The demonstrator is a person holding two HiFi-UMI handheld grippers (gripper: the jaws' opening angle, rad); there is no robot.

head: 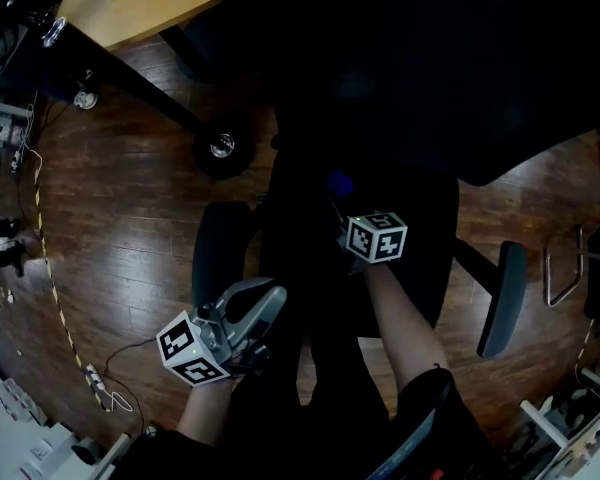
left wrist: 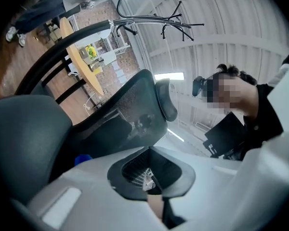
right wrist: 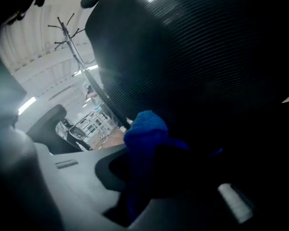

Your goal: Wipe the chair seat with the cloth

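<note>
A black office chair fills the middle of the head view, its dark seat [head: 412,230] between two grey armrests [head: 220,246] [head: 504,298]. My right gripper [head: 338,204] reaches over the seat and is shut on a blue cloth [head: 338,183]. In the right gripper view the cloth [right wrist: 145,129] bulges out of the right gripper [right wrist: 149,177], close to the mesh backrest [right wrist: 192,57]. My left gripper [head: 273,300] hangs beside the left armrest, shut and holding nothing. The left gripper view shows the left gripper [left wrist: 151,177], the backrest [left wrist: 130,114] and a speck of the blue cloth [left wrist: 83,159].
A wooden table [head: 140,3] stands at the far left, with a black wheeled base [head: 222,148] below it on the wood floor. Cables run along the left edge. A metal frame [head: 565,268] stands at right. A coat rack [left wrist: 178,20] and a person [left wrist: 260,114] are in the left gripper view.
</note>
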